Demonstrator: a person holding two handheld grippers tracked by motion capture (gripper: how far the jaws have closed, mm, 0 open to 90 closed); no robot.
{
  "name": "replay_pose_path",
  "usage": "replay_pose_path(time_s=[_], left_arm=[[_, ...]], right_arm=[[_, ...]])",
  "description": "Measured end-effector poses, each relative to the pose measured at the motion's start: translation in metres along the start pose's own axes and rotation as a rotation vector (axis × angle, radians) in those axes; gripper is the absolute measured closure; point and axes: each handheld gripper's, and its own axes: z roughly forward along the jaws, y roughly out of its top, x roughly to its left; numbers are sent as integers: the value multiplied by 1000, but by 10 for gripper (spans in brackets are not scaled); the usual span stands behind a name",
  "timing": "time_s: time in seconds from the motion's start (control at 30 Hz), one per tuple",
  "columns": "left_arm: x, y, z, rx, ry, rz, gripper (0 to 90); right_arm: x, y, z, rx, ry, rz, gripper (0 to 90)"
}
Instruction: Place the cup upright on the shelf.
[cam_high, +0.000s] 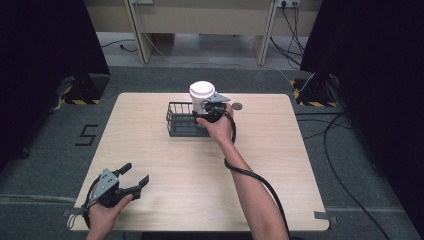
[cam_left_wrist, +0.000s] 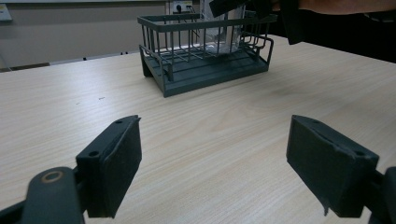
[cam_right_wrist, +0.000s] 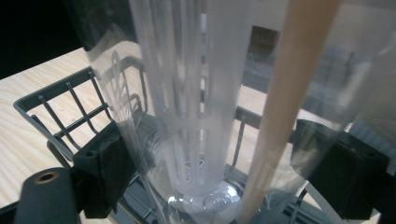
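A clear plastic jug (cam_high: 201, 95) with a white lid stands upright in the right end of a dark wire basket (cam_high: 180, 125) at the table's far middle. My right gripper (cam_high: 207, 111) is shut on the jug from the near side. In the right gripper view its pads (cam_right_wrist: 105, 170) press the clear wall of the jug (cam_right_wrist: 187, 116), with a white ribbed insert inside and the basket's rim (cam_right_wrist: 56, 100) below. My left gripper (cam_high: 135, 176) rests open and holds nothing at the front left, pointing at the basket (cam_left_wrist: 205, 70); the gap between its fingertips (cam_left_wrist: 215, 158) shows bare wood.
A small dark round disc (cam_high: 237, 106) lies on the table just right of the basket. The wooden table (cam_high: 280, 165) is bare wood between the two grippers. Cables (cam_high: 340, 150) trail on the floor to the right.
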Motion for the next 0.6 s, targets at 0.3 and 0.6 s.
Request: replay_pose_path(time_s=[0.3, 0.6], left_arm=[[0, 0, 1, 4, 6, 2, 169], [-1, 0, 2, 7, 8, 4, 164]], right_arm=[[-3, -2, -11, 5, 29, 4, 154], [-2, -4, -33, -10, 59, -17, 154]])
